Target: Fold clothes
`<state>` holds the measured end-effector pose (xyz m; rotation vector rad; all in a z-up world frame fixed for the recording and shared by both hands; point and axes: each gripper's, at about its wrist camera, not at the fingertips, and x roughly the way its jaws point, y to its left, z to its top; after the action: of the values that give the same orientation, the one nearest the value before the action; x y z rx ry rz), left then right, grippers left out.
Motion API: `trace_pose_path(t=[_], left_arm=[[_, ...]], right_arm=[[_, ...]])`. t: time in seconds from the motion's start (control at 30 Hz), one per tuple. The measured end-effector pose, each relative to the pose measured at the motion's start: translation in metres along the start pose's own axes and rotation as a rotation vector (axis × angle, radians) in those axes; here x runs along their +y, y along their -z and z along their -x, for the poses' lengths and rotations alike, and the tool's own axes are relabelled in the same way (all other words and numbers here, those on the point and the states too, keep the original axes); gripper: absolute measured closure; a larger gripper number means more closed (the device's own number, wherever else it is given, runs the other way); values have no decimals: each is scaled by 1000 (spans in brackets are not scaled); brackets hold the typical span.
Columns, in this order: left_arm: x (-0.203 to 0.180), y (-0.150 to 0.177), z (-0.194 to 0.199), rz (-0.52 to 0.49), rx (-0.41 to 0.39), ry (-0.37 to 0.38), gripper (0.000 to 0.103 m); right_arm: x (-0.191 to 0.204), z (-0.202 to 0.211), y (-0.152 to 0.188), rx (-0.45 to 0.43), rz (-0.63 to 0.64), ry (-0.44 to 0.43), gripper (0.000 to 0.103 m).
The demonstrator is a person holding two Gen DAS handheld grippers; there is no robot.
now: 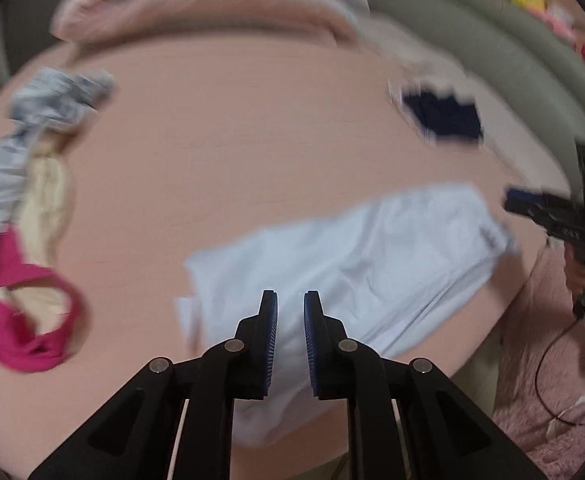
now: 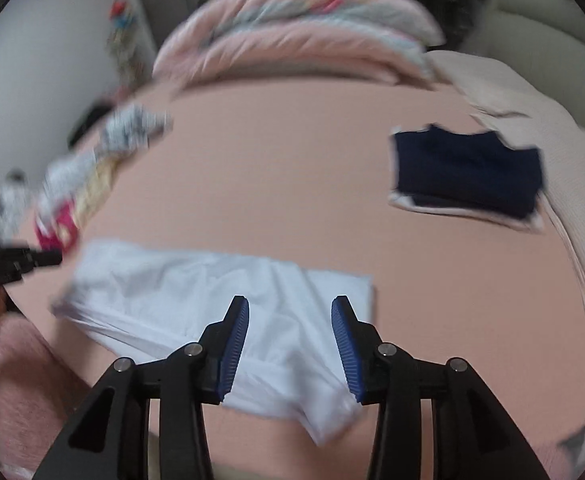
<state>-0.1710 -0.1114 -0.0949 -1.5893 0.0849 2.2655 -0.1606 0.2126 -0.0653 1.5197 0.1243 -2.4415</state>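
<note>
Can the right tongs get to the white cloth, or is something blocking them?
Probably yes. The right tongs hang open right over the white cloth, which lies flat on the pink bed sheet. Nothing sits between them. The dark blue folded clothes lie off to the side.

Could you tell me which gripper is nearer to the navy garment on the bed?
Right. The right gripper is over the white garment's end on the navy garment's side; the left gripper is over the opposite end, by the unfolded pile.
</note>
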Motion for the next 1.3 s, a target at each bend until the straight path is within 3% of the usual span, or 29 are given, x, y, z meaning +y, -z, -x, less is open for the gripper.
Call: trace_pose_path(t=[0.07, 0.13, 0.23, 0.3, 0.4, 0.47, 0.5, 0.57, 0.63, 0.73, 0.83, 0.87, 0.93, 1.0, 1.07, 1.1, 1.13, 1.23, 1.3], left_arm=[[-12, 11, -20, -62, 105, -71, 91], [-14, 24, -11, -113, 83, -104, 91], [1, 42, 5, -92, 85, -132, 91], [6, 40, 12, -68, 48, -114, 91], [14, 22, 15, 24, -44, -53, 91], [28, 11, -3, 139, -26, 41, 91], [32, 8, -11, 163, -5, 25, 91], [38, 3, -27, 202, 41, -25, 92], [52, -4, -18, 282, -7, -59, 91], [71, -11, 4, 385, -117, -33, 91], [72, -14, 1, 398, -76, 82, 87], [69, -14, -3, 388, -65, 81, 82], [63, -16, -12, 364, -44, 66, 81], [57, -17, -20, 340, -23, 52, 81], [52, -18, -29, 316, -2, 37, 81], [51, -20, -31, 307, -12, 14, 81], [50, -23, -33, 298, -26, -12, 81], [74, -31, -39, 350, -66, -79, 78], [61, -28, -27, 285, -79, -108, 78]], right_arm=[[17, -20, -12, 59, 50, 11, 61], [26, -30, 3, 102, 125, 67, 60], [33, -11, 27, 116, 282, 58, 60], [26, 5, 31, 114, 304, 34, 60], [-3, 24, 13, 21, 138, -9, 60], [-26, 20, -2, -23, 2, -17, 58], [-38, 13, -8, -30, -58, -15, 54], [-50, -11, -9, 52, -65, 30, 54], [-61, -37, -9, 147, -55, 80, 54], [-80, -29, -10, 91, -142, 39, 54], [-87, -16, -15, 56, -191, 66, 51], [-87, -13, -15, 43, -198, 55, 51], [-91, -23, -16, 88, -231, -39, 45], [-96, -41, -16, 154, -276, -136, 45], [-95, -49, -19, 125, -277, -132, 52], [-92, -50, -22, 104, -265, -123, 64], [-90, -53, -26, 92, -261, -115, 70], [-86, -63, -35, 52, -265, -82, 70], [-88, -68, -39, 33, -293, -74, 69]])
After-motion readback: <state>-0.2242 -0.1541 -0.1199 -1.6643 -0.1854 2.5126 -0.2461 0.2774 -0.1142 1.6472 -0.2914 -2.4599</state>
